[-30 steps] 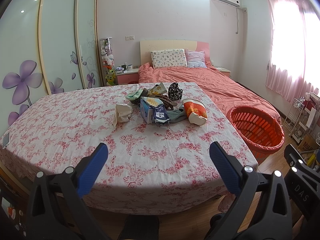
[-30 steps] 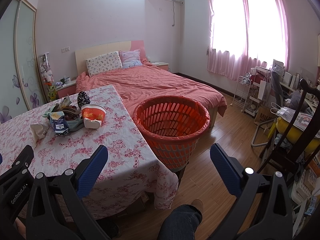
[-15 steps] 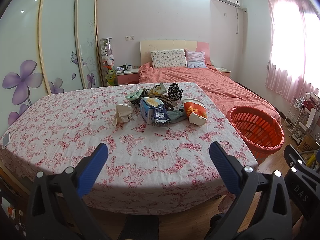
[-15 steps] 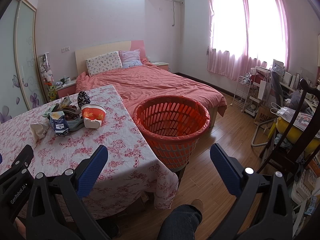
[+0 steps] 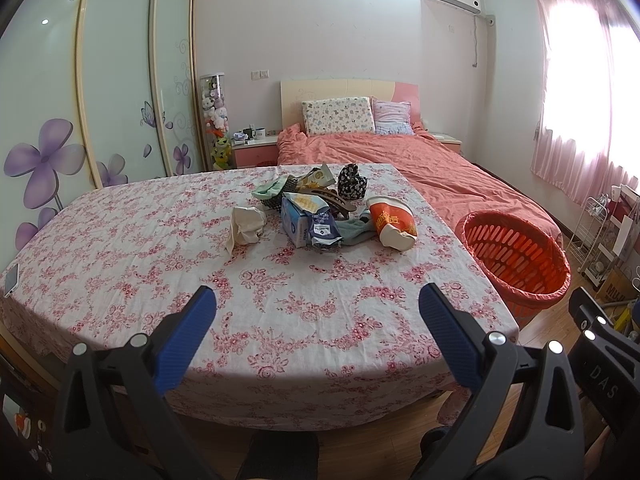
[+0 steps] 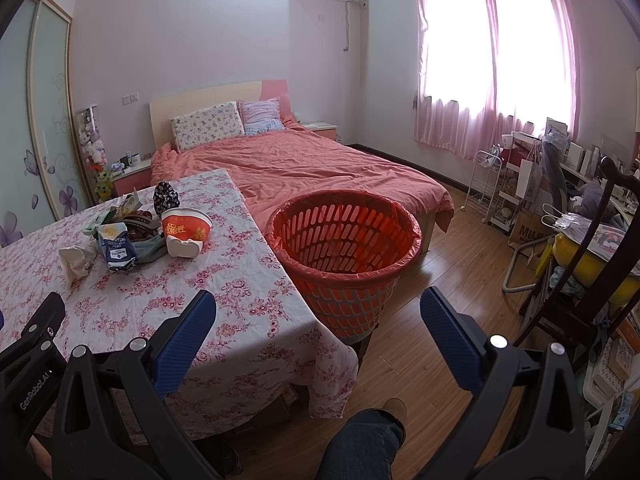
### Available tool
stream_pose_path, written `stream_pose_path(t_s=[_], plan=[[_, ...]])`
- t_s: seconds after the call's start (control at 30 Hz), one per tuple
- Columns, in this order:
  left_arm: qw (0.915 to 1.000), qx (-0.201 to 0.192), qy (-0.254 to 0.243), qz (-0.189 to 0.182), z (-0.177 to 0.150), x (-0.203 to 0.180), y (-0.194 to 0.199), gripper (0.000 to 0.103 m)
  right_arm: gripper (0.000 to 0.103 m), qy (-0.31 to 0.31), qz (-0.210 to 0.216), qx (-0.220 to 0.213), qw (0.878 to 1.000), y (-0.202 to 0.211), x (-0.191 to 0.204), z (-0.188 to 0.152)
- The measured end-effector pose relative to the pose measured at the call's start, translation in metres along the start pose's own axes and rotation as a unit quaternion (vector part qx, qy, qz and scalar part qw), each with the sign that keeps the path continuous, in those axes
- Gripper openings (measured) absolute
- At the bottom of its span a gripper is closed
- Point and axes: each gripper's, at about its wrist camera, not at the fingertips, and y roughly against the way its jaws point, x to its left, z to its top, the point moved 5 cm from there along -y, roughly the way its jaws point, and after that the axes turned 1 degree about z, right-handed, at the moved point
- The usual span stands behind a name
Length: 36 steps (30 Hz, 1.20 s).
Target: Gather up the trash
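Trash [image 5: 316, 212] mid-table | basket [image 6: 344, 256] beside table edge | both grippers [image 5: 318, 308] [image 6: 318, 308] released, empty

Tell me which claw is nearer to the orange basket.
Right. The right claw hangs just short of the orange basket, which fills its view; the left claw faces the table, the basket off to its right.

Left gripper [image 5: 316, 308]: black plastic frame, two blue ribbed pads [image 5: 188, 336], silver round screws behind each pad. Right gripper [image 6: 316, 308]: same black frame, blue ribbed pads [image 6: 450, 338], silver screws. White "GenRobot.AI" lettering on left gripper body, seen left of right jaws; "DAS" lettering on right gripper body, seen right of left jaws. Below right jaws: dark blue trouser leg [image 6: 364, 444], tan shoe [image 6: 394, 408].
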Motion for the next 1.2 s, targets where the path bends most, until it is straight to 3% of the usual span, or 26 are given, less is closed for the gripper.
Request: stream_pose_path(t_s=[0.23, 0.43, 0.63, 0.77, 0.93, 1.2], plan=[[0.9997, 0.0, 0.016, 0.02, 0.006, 0.02, -0.023, 0.099, 0.101, 0.011, 0.02, -0.006, 1.0, -0.019, 0.016, 0.007], [0.9977, 0.036, 0.047, 0.031, 0.007, 0.062, -0.061, 0.099, 0.101, 0.029, 0.036, -0.001, 0.999, -0.035, 0.037, 0.007], [0.9944, 0.063, 0.07, 0.049, 0.009, 0.107, -0.1, 0.099, 0.101, 0.042, 0.059, 0.022, 0.997, -0.062, 0.061, 0.012], [0.9937, 0.075, 0.074, 0.039, 0.016, 0.128, -0.131, 0.096, 0.101, 0.035, 0.083, 0.054, 0.994, -0.083, 0.074, 0.016], [0.9921, 0.097, 0.078, 0.015, 0.028, 0.135, -0.172, 0.093, 0.101, 0.034, 0.108, 0.072, 0.991, -0.109, 0.095, 0.025], [0.9918, 0.113, 0.06, 0.011, 0.046, 0.127, -0.229, 0.082, 0.096, 0.032, 0.147, 0.127, 0.98, -0.16, 0.131, 0.033]])
